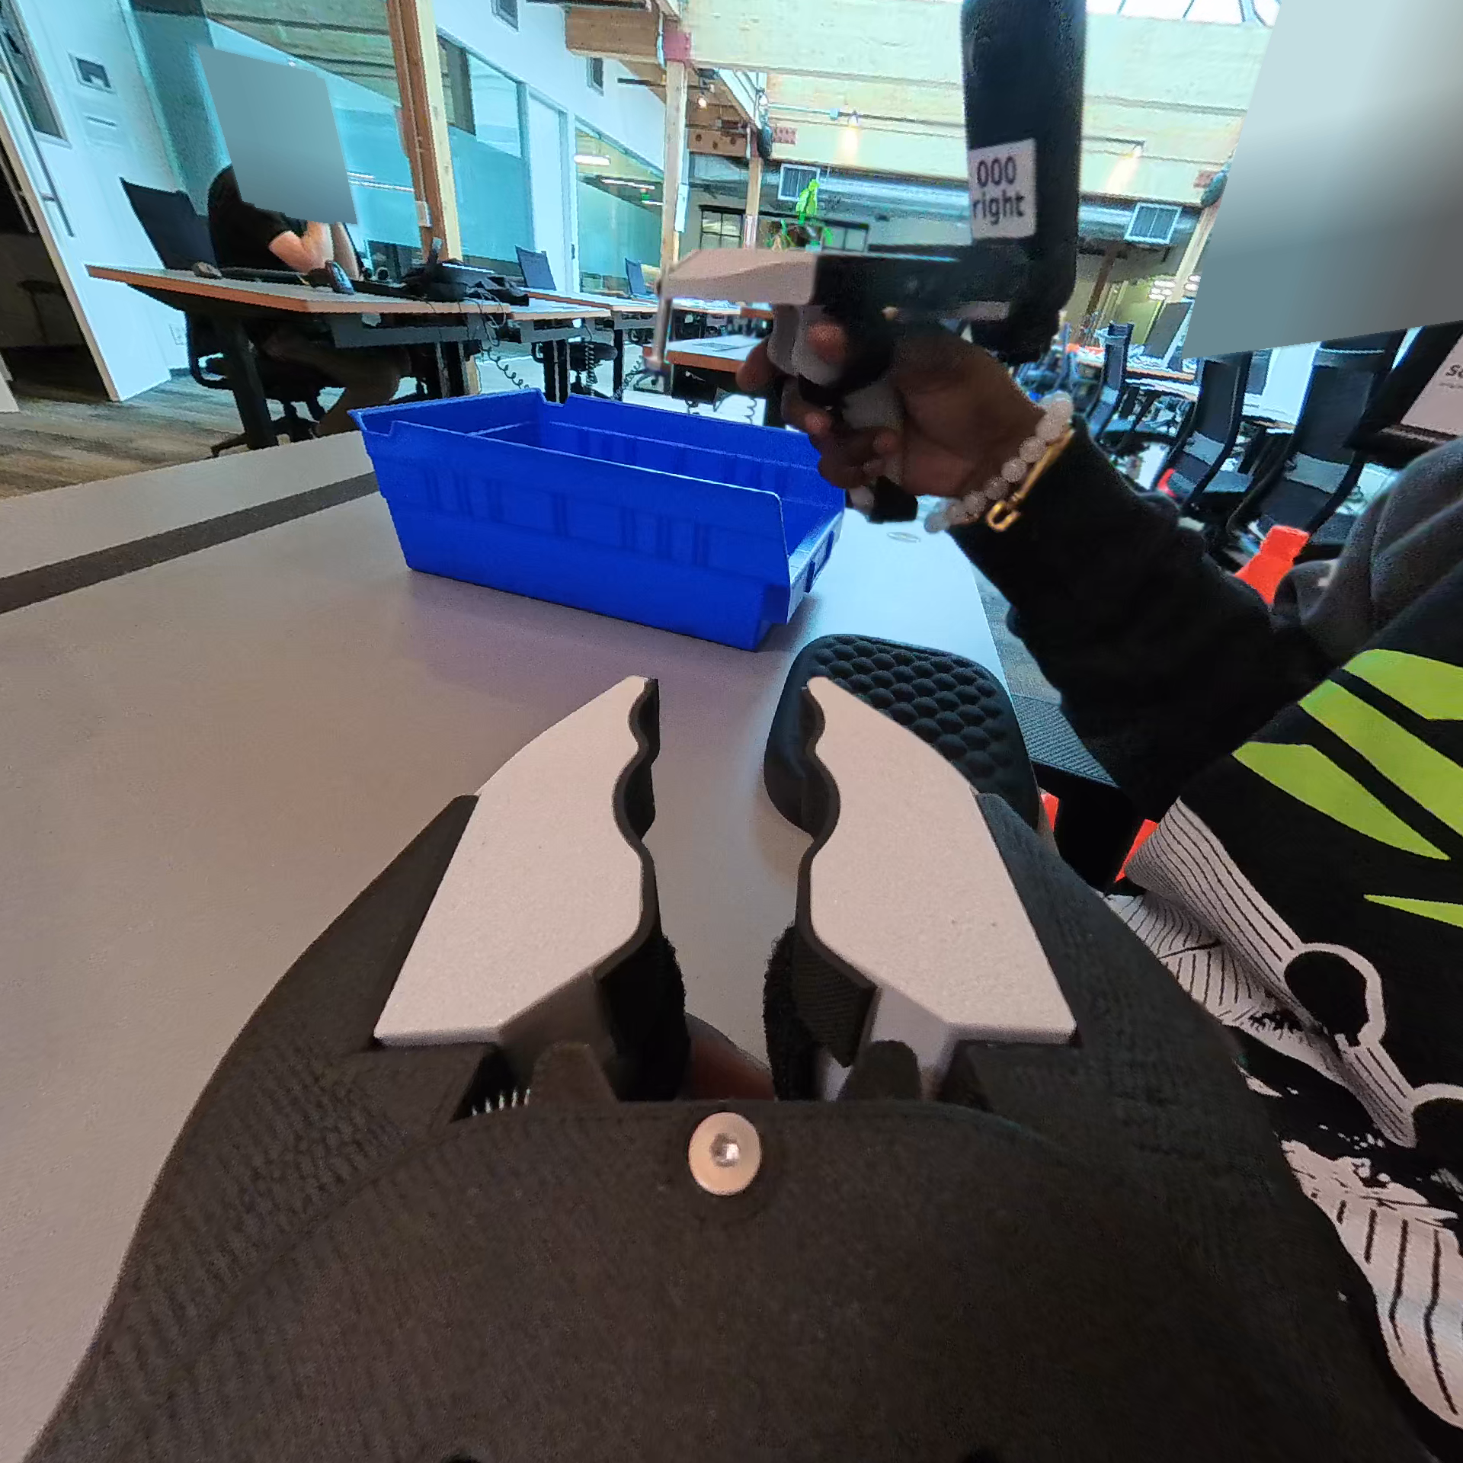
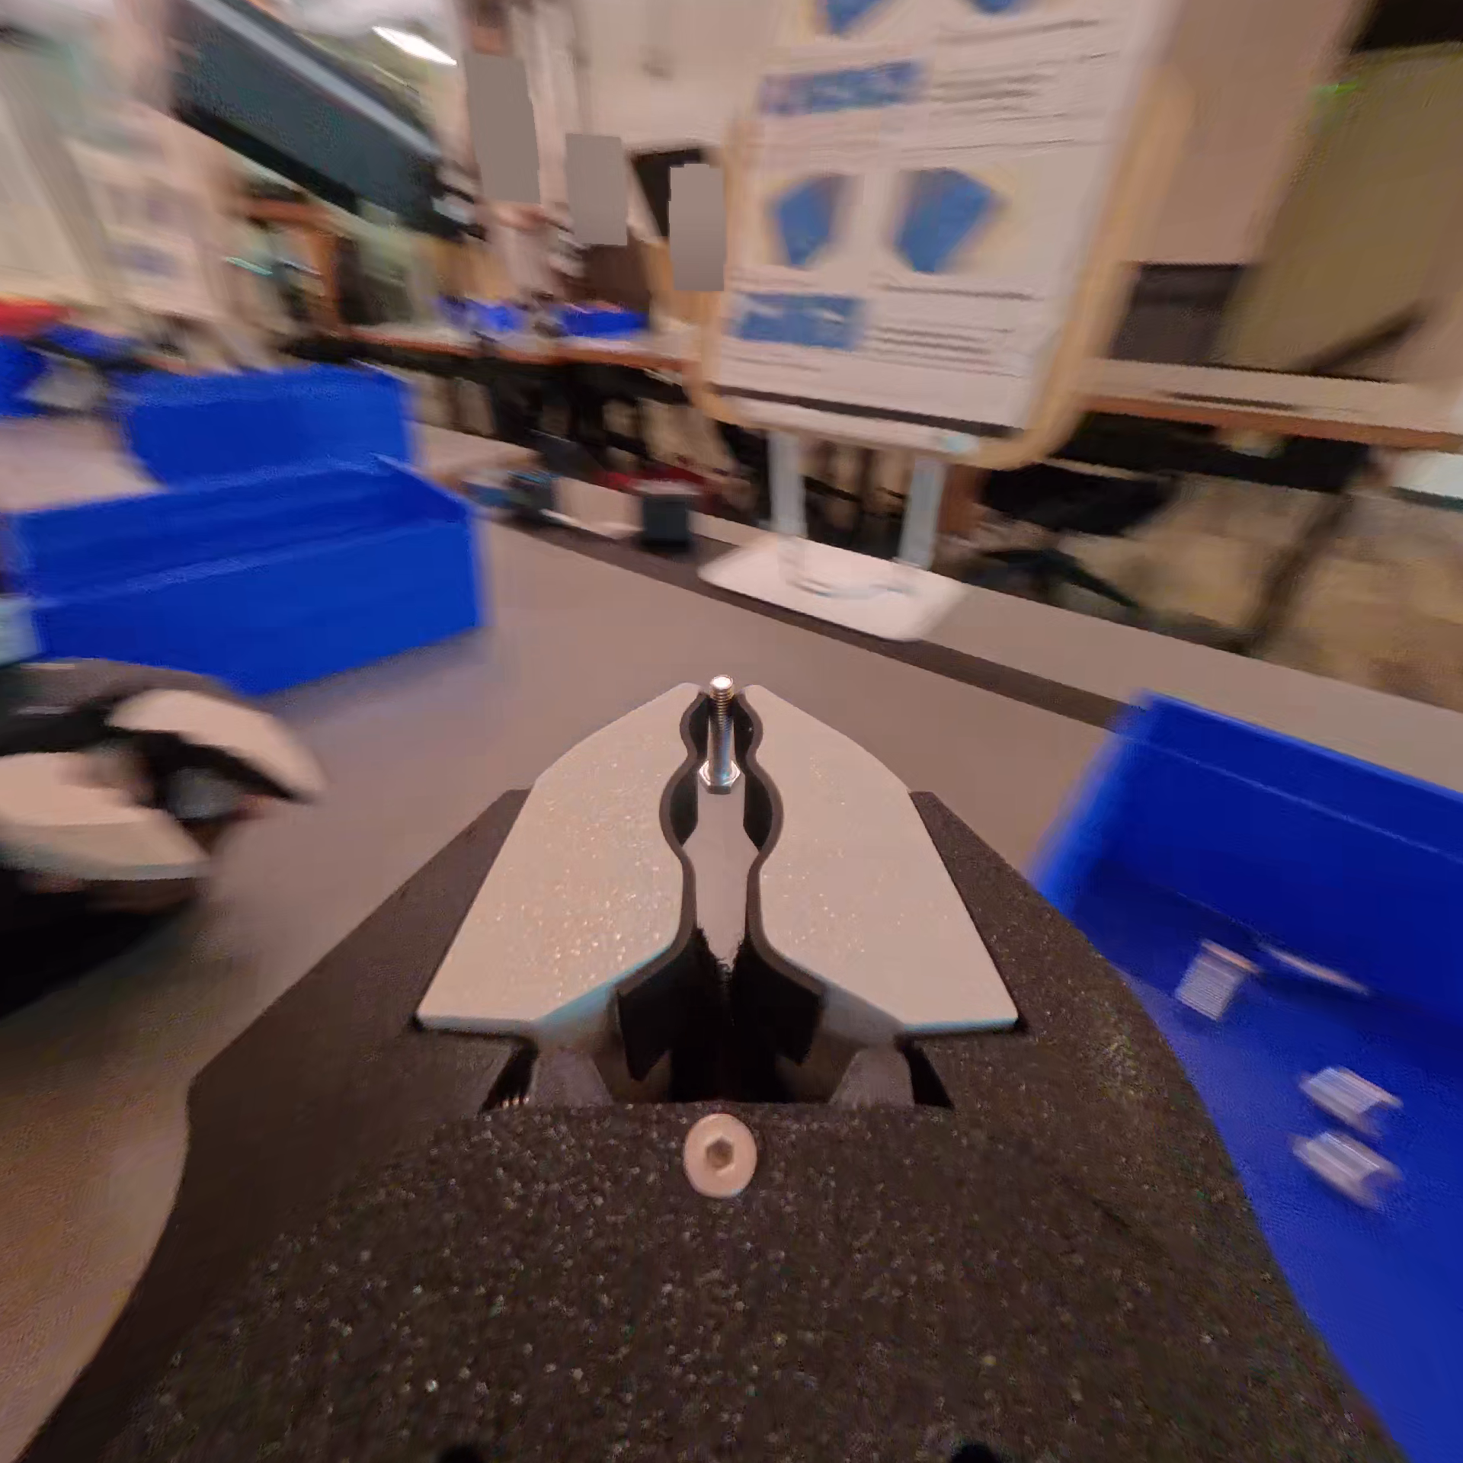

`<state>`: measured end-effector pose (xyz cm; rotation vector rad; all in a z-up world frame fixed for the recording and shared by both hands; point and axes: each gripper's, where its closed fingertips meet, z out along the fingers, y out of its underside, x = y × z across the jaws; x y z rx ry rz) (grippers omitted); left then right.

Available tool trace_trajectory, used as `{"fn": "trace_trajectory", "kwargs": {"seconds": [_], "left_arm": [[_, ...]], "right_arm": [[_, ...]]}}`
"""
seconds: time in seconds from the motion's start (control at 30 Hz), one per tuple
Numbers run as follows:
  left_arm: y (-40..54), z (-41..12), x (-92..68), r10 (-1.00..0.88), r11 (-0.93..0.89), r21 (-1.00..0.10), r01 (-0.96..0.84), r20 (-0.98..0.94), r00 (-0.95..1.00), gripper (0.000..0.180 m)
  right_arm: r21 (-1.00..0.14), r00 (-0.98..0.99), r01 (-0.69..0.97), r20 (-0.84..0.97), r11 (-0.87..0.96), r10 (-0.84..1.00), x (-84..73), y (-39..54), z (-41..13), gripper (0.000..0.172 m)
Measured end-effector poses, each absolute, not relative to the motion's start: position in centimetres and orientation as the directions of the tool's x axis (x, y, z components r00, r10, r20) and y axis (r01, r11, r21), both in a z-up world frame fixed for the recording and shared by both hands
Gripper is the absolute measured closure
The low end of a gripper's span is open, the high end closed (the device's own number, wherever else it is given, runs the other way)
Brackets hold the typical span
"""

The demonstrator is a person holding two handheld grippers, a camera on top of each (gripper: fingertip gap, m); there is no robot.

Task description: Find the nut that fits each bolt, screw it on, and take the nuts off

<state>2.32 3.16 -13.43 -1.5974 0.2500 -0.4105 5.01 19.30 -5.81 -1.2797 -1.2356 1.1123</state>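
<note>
The right gripper [image 2: 722, 697] pinches a small silver threaded bolt [image 2: 720, 740] lengthwise between its fingertips, while the left gripper [image 1: 732, 693] stands spread and empty, so it likely must next fetch a matching nut.

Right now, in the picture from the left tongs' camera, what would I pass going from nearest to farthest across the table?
The left tongs, open with nothing between them → black dimpled pad → blue bin → the right tongs, held up in a hand, above and beyond the bin.
</note>
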Motion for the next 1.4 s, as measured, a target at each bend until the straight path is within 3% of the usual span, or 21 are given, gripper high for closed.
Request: {"fn": "trace_trajectory", "kwargs": {"seconds": [0.17,0.33,0.6,1.2,1.3,1.4], "left_arm": [[3.2,-13.3,2.2,-0.396,-0.071,-0.992,0.1,0.12,0.91,0.147],[3.2,-13.4,2.0,-0.385,-0.071,-0.993,0.095,0.116,0.916,0.147],[3.2,-13.4,1.9,-0.383,-0.069,-0.993,0.097,0.117,0.917,0.147],[3.2,-13.4,1.9,-0.379,-0.07,-0.993,0.096,0.115,0.918,0.147],[3.2,-13.4,1.9,-0.379,-0.07,-0.993,0.097,0.116,0.918,0.147],[3.2,-13.4,1.8,-0.378,-0.069,-0.993,0.097,0.116,0.919,0.147]], "right_arm": [[-0.916,0.384,0.393,0.085,-0.079,0.919,9.0,30.8,-11.2,0.166],[-0.805,0.476,0.553,0.095,-0.213,0.874,10.5,35.3,-16.3,0.166],[-0.738,0.509,0.612,0.092,-0.285,0.856,10.2,37.3,-19.6,0.165],[-0.659,0.524,0.673,0.103,-0.336,0.846,11.2,37.6,-21.1,0.164],[-0.673,0.535,0.659,0.105,-0.336,0.838,11.2,37.8,-20.9,0.159],[-0.759,0.566,0.584,0.126,-0.288,0.815,10.8,37.9,-18.6,0.156]]}}
